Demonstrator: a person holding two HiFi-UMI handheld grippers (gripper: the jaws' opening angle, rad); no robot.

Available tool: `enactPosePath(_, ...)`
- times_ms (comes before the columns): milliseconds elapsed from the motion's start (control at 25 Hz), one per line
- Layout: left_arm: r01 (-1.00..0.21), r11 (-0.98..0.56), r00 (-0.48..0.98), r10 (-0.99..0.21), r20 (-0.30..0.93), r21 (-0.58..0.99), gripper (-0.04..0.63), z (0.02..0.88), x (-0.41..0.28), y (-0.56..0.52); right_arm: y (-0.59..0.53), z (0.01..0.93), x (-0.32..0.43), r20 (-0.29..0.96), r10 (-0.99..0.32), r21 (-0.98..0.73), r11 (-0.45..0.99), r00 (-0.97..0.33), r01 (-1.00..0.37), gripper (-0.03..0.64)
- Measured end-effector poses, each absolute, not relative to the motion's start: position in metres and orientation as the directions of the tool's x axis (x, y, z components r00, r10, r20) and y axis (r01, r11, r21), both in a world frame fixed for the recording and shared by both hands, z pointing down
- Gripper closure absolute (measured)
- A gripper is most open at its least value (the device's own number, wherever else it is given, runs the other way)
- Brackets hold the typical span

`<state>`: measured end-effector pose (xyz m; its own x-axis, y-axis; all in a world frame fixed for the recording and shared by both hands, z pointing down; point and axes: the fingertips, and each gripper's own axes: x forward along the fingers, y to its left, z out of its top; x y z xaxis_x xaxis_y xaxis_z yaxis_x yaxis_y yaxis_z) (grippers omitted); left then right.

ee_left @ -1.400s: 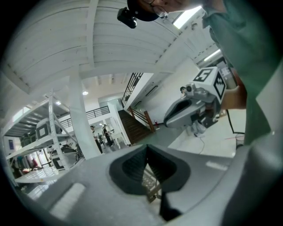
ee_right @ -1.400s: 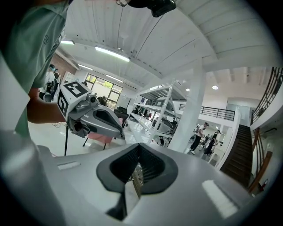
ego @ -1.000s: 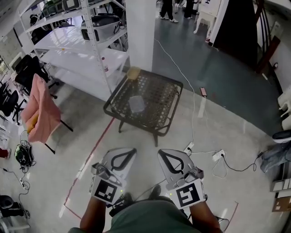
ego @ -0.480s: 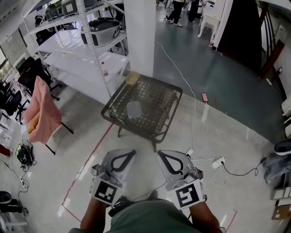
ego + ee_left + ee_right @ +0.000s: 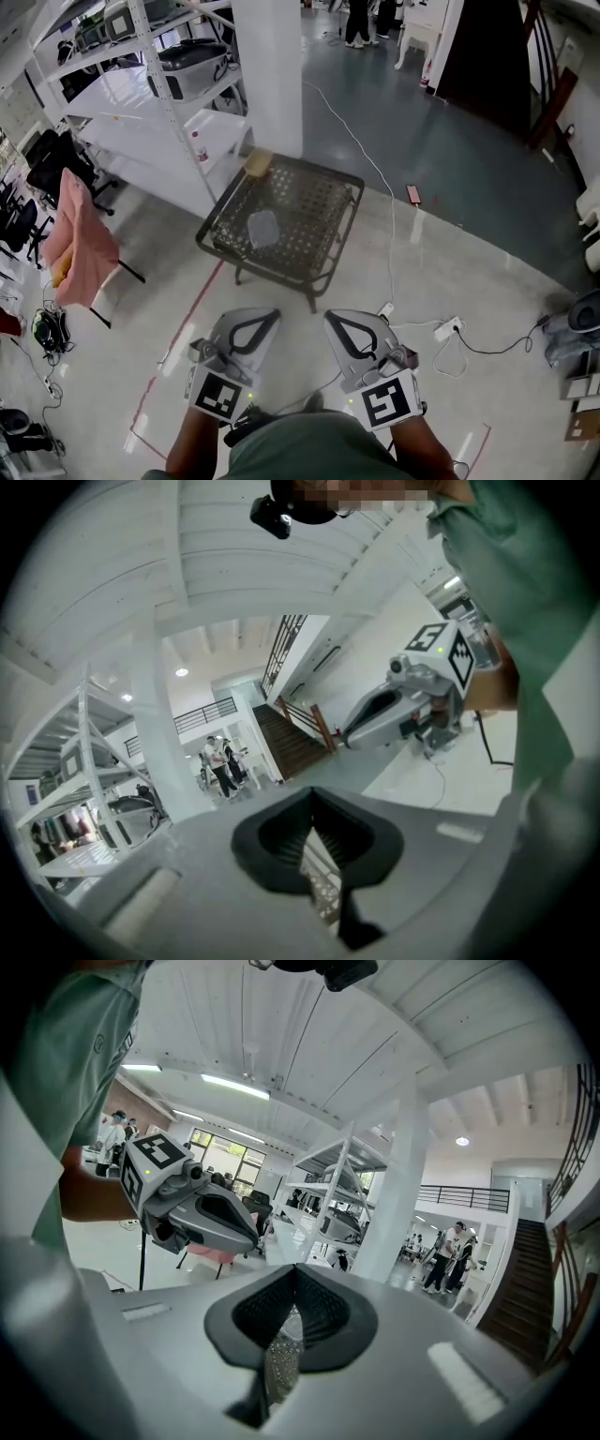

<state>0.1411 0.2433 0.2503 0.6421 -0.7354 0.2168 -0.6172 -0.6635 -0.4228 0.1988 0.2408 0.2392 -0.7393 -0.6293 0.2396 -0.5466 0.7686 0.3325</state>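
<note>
**Grippers clenched and empty, short of the mesh table**

Jaws on your left gripper (image 5: 251, 317) are pressed together at the tips, and its own view shows nothing caught between the ribbed pads. Your right gripper (image 5: 349, 317) is the same: closed, with no load. You hold the two side by side, near your body, both pointing away from you over bare floor (image 5: 487, 272).

Just beyond them, on the far side and slightly left, stands the mesh table (image 5: 323, 274), a low dark frame with an open woven top. On that top, left of centre, lies the pale film (image 5: 263, 227), which reads as a thin, clear or whitish piece, slightly crumpled. What it is made of cannot be told from here.

Judged by its look, it is very light and limp and probably slick. It would slide or fold before it lifts, and a hard squeeze would do it no harm. Your best hold is a raised crease or a lifted edge, pinched with the very tips, because a flat stretch offers nothing to bite. The weave beneath could catch a pad that goes in too deep.

A tan block (image 5: 258, 163) sits at the table's far left corner, well apart from the film. Cables (image 5: 441, 333) trail across the floor to your right, and a white pillar (image 5: 267, 66) rises behind the table.
</note>
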Motion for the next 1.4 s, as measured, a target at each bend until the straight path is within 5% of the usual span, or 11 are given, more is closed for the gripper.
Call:
enactPosePath(480, -0.577, -0.695, 0.678, -0.701, 0.224, -0.429, 0.592, 0.255, 0.136, 0.21, 0.206, 0.247, 0.192, 0.231, -0.665, 0.317, 0.742, -0.71, -0.591, 0.611)
enactPosePath(1400, -0.403, -0.83, 0.854, -0.493, 0.169, -0.386, 0.592, 0.247, -0.022, 0.073, 0.093, 0.235, 0.029, 0.301, -0.815, 0.358, 0.578, -0.496, -0.733, 0.611)
